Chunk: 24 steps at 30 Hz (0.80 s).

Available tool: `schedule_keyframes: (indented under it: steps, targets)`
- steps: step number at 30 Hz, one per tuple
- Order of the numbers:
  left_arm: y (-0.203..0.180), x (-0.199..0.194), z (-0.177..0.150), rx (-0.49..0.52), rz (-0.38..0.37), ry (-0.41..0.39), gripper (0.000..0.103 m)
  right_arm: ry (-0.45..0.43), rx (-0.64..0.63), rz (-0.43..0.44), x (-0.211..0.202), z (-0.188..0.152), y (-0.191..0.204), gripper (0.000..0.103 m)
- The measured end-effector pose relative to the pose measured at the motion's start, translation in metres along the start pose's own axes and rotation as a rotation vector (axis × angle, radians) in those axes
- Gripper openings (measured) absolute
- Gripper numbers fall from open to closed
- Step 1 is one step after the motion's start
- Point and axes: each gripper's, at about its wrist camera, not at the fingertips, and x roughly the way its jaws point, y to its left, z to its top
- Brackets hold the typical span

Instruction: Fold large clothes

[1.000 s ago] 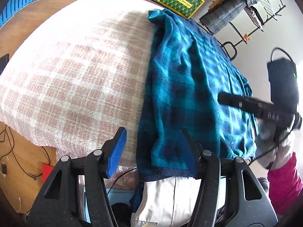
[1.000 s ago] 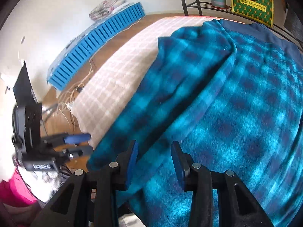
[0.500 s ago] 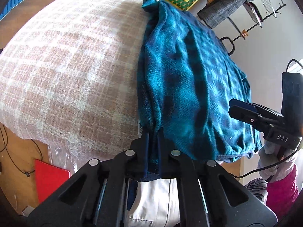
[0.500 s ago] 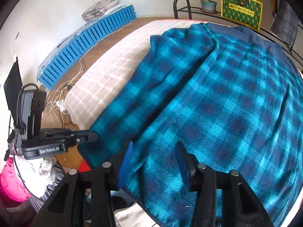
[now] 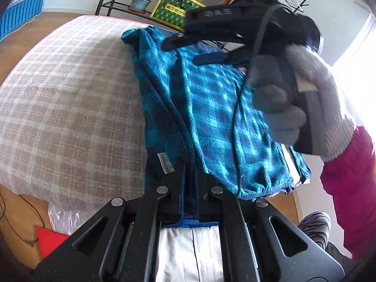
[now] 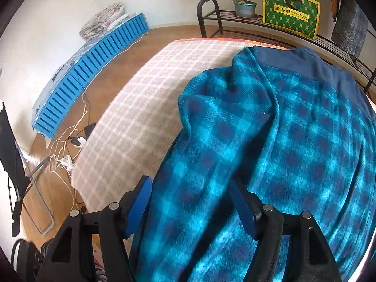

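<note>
A large teal and navy plaid garment (image 5: 206, 108) lies along the right half of a table covered with a beige checked cloth (image 5: 70, 98). My left gripper (image 5: 189, 171) is shut on the garment's near hem beside a small grey label (image 5: 165, 163). My right gripper (image 6: 190, 202) is open, its blue pads on either side of a raised fold of the garment (image 6: 270, 155). In the left wrist view the right gripper (image 5: 199, 47) hovers over the garment's far part, held by a gloved hand (image 5: 296, 101).
A metal rack (image 6: 235, 16) behind the table holds a potted plant (image 6: 244, 7) and a green and yellow bag (image 6: 290, 14). A blue slatted mat (image 6: 94, 70) and cables (image 6: 68, 150) lie on the wooden floor at the left. Grey clothes hang at the far right (image 6: 350, 28).
My left gripper has closed on the garment's near hem and stays shut on it. My right gripper has moved forward over the garment toward its far end and opened wider.
</note>
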Motion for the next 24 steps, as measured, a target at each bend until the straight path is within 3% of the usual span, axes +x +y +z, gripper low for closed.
schedule_keyframes:
  steps: [9,11,12,13,15,16,18,24]
  targets:
    - [0.001,0.013,0.001,0.011,-0.023,0.028,0.004,0.108,-0.102,-0.172,0.067,0.026,0.028,0.071]
    - [0.005,0.014,0.0,0.011,-0.019,0.038,0.004,0.128,-0.131,-0.214,0.078,0.026,0.031,0.067]
    - [0.003,0.017,-0.001,0.008,-0.016,0.041,0.004,0.139,-0.144,-0.228,0.083,0.026,0.032,0.056]
    - [0.004,0.017,-0.001,0.008,-0.014,0.045,0.004,0.148,-0.154,-0.235,0.086,0.024,0.032,0.038]
    - [0.003,0.018,-0.002,0.016,-0.003,0.047,0.003,0.158,-0.158,-0.233,0.091,0.022,0.028,0.023]
    - [0.001,0.019,-0.001,0.024,0.004,0.048,0.003,0.149,-0.153,-0.224,0.09,0.021,0.025,0.016]
    - [-0.005,0.02,0.0,0.037,0.013,0.048,0.003,0.127,-0.104,-0.165,0.083,0.02,0.013,0.013]
    - [-0.044,0.027,0.0,0.139,0.044,0.042,0.003,0.0,0.136,0.114,0.038,0.014,-0.05,0.011]
